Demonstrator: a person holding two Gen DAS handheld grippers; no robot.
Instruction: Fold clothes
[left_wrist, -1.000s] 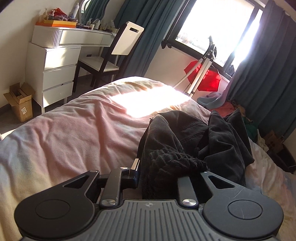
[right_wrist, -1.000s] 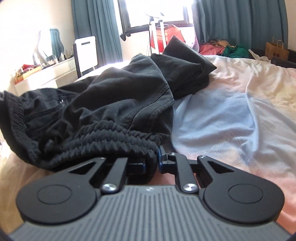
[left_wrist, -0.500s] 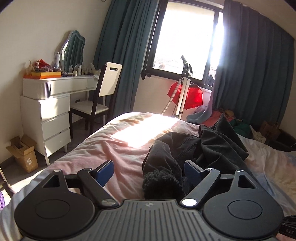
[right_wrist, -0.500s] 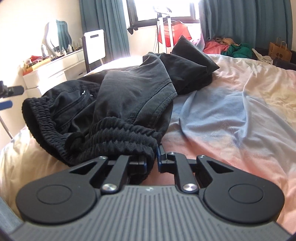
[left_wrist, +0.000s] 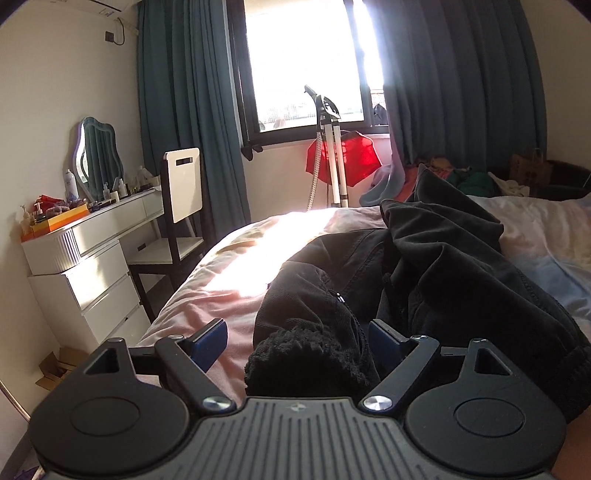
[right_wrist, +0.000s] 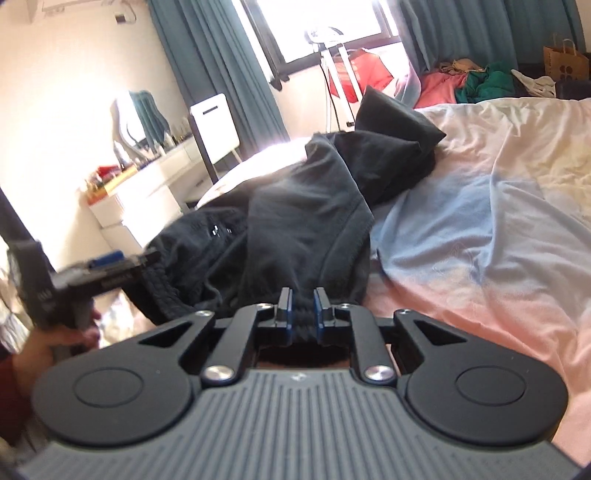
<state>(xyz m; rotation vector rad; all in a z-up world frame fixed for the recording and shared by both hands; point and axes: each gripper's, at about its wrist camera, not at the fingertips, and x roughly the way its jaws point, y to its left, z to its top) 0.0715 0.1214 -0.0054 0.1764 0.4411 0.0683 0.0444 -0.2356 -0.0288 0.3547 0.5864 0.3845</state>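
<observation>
Black trousers (right_wrist: 306, 221), waistband in right tongs (right_wrist: 303, 310)

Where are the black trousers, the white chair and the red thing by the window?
black trousers (left_wrist: 436, 258): left wrist view, on the rumpled leg fabric.
white chair (left_wrist: 183, 183): left wrist view, on its backrest.
red garment (left_wrist: 360, 158): left wrist view, on its cloth.

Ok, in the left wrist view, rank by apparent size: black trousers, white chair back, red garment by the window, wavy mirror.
1. Crumpled black trousers, though nearness to the camera inflates them.
2. Red garment on the stand.
3. White chair back and wavy-framed mirror: alike, unranked.
</observation>
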